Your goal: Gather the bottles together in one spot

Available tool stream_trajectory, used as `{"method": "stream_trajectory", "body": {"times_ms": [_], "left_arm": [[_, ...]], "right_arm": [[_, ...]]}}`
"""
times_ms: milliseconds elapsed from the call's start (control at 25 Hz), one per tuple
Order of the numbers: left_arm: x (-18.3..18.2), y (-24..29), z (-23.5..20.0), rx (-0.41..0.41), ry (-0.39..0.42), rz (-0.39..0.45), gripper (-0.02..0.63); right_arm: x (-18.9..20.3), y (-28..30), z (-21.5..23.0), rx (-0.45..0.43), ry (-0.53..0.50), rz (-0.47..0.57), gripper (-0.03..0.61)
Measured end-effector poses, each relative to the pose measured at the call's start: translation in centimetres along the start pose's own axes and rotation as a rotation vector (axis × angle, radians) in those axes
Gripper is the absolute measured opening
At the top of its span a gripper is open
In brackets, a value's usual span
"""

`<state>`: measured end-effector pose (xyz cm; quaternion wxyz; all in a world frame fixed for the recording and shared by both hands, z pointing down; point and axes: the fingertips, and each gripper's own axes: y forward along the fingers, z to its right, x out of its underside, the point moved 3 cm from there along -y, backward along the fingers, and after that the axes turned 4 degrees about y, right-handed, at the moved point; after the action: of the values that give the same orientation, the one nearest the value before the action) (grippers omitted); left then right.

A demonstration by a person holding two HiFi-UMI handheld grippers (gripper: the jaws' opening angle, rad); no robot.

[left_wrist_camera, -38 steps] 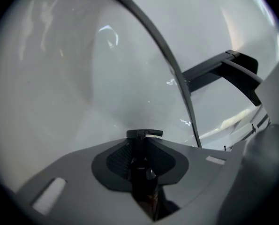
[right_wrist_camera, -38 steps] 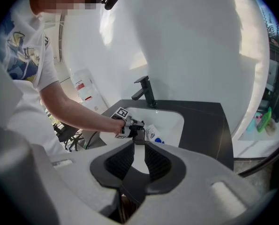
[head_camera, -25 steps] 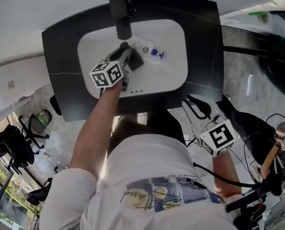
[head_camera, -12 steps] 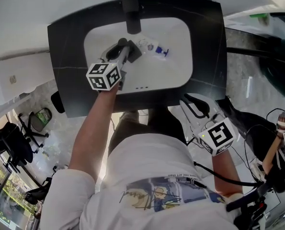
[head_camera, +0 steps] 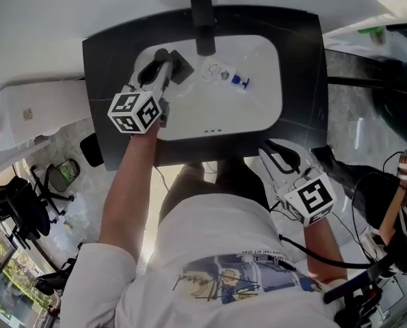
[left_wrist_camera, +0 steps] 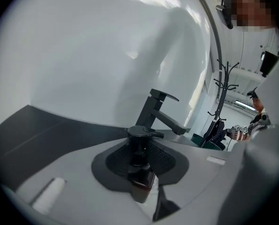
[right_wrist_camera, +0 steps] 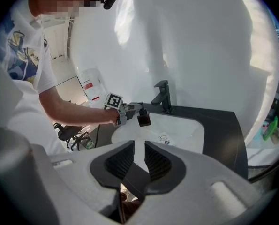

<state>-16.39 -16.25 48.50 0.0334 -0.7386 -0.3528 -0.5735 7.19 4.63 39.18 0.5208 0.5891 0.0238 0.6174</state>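
While the left gripper (head_camera: pixel 163 70) is pinching a dark bottle (head_camera: pixel 180 67) just under its cap above the sink's (head_camera: pixel 271 80) back left corner, the right gripper (head_camera: pixel 280 157) is hanging off the black counter's (head_camera: pixel 302 60) front right edge, jaws narrowly apart, empty. A clear bottle (head_camera: pixel 227 75) is lying below the faucet (head_camera: pixel 203 19). Only the left gripper view is showing a coat stand (left_wrist_camera: pixel 221 93).

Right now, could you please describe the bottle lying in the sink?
Look in the white basin of the black counter, below the black faucet. The clear bottle lies there on its side; its blue cap sets it apart from the dark bottle held in the left gripper.
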Motion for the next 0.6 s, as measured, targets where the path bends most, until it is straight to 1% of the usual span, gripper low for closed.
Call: {"method": "stream_trajectory", "body": {"times_ms": [280, 400, 520, 600], "left_arm": [[-4.8, -0.7, -1.5, -0.007, 0.030, 0.075, 0.086], [-6.8, -0.1, -2.1, 0.000, 0.053, 0.096, 0.086], [-8.3, 1.4, -2.7, 0.016, 0.091, 0.097, 0.086], [-9.0, 2.8, -3.1, 0.025, 0.141, 0.092, 0.086]], "right_arm": [[0.2, 0.1, -1.1, 0.016, 0.011, 0.012, 0.069], [0.2, 0.0, -1.2, 0.030, 0.017, 0.017, 0.069], [0.3, -0.4, -1.1, 0.052, 0.029, 0.018, 0.069], [0.6, -0.6, -0.8, 0.065, 0.041, 0.017, 0.070]]}}
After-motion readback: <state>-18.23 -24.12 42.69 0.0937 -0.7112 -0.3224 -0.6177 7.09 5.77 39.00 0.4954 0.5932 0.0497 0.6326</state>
